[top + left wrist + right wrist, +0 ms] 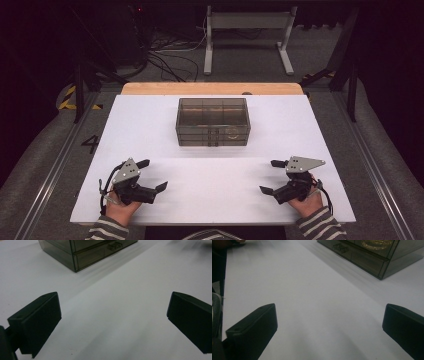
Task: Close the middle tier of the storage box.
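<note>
Both your left gripper [154, 175] and right gripper [268, 176] rest wide and empty near the table's [150, 130] front edge, well apart from the smoky drawer box [212, 121] at mid-table. The box looks light, so a one-sided tug on its small drawer handles [213, 138] could drag or tip it and jolt the gold ring [377, 243] inside.

- A smoky clear drawer box [212, 122] sits upper centre on a white table [150, 130].
- Left gripper [152, 175], lower left, jaws apart.
- Right gripper [271, 176], lower right, jaws apart.
</note>
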Motion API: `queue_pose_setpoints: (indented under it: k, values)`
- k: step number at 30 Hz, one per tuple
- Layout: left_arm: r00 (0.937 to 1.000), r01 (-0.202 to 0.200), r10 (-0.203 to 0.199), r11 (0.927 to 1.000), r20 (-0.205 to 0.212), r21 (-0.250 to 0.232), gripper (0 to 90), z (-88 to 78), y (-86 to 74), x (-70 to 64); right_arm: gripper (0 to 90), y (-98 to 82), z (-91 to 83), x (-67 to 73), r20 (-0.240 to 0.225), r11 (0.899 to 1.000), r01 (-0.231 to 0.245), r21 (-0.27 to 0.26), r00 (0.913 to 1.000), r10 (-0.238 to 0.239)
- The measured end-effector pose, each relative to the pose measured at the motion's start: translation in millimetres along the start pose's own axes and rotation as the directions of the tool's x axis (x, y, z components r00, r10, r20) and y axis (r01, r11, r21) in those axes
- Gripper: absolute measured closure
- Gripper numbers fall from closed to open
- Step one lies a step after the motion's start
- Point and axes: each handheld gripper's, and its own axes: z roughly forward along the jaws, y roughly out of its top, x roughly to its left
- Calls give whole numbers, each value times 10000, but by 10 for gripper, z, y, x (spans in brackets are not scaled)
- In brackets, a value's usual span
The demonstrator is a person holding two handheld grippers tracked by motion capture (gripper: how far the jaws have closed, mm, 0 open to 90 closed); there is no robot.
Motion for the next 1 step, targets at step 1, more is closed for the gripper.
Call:
queue_pose_setpoints:
  k: [1]
  values:
    - [9998, 178, -177, 9998, 102, -6, 0, -4, 4, 2, 6, 0, -1, -1, -5, 10000, -1, -12, 10000, 1]
